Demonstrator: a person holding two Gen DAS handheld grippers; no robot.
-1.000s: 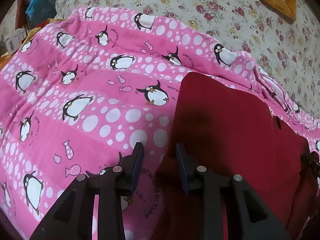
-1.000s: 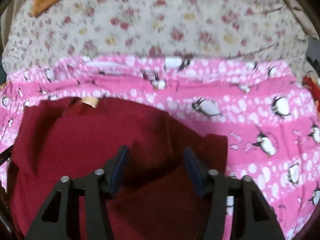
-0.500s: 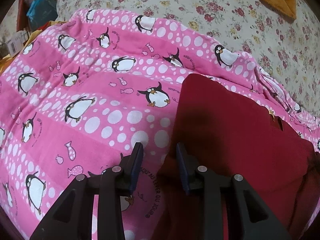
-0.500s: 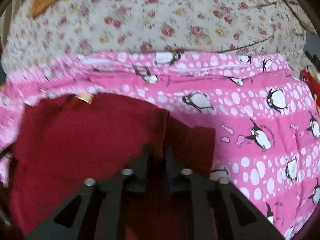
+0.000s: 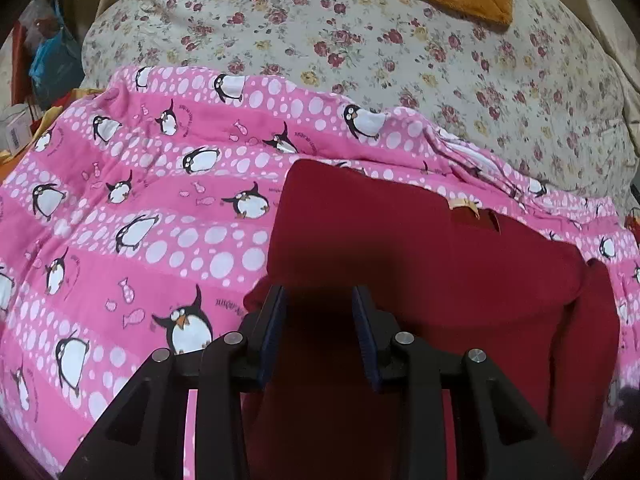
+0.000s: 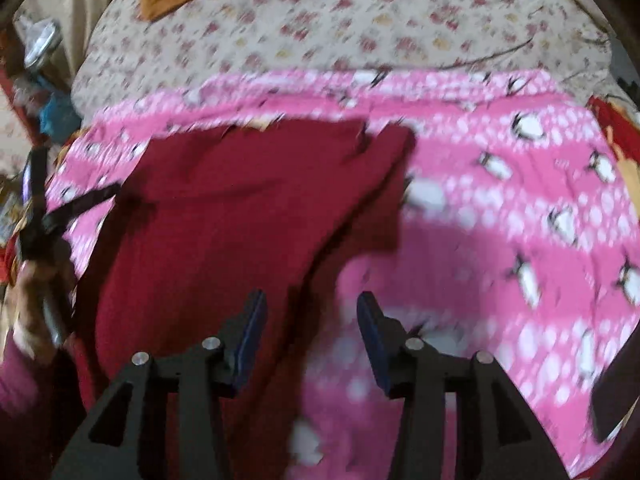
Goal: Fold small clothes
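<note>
Left gripper (image 5: pixel 318 304) jaws narrowly parted, nothing pinched, poised above near-left edge of dark red garment (image 5: pixel 420 272). Right gripper (image 6: pixel 311 312) jaws have just been opening, now stand wide, nothing between pads, over garment's near-right edge. Garment lies flat on pink penguin blanket (image 5: pixel 120 220), tan label (image 5: pixel 460 203) at far edge. Floral quilt (image 5: pixel 360 48) beyond. Right view blurred.

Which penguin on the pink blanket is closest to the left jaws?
The penguin with the orange beak, just left of the left gripper. The other penguins sit farther up the pink blanket.
</note>
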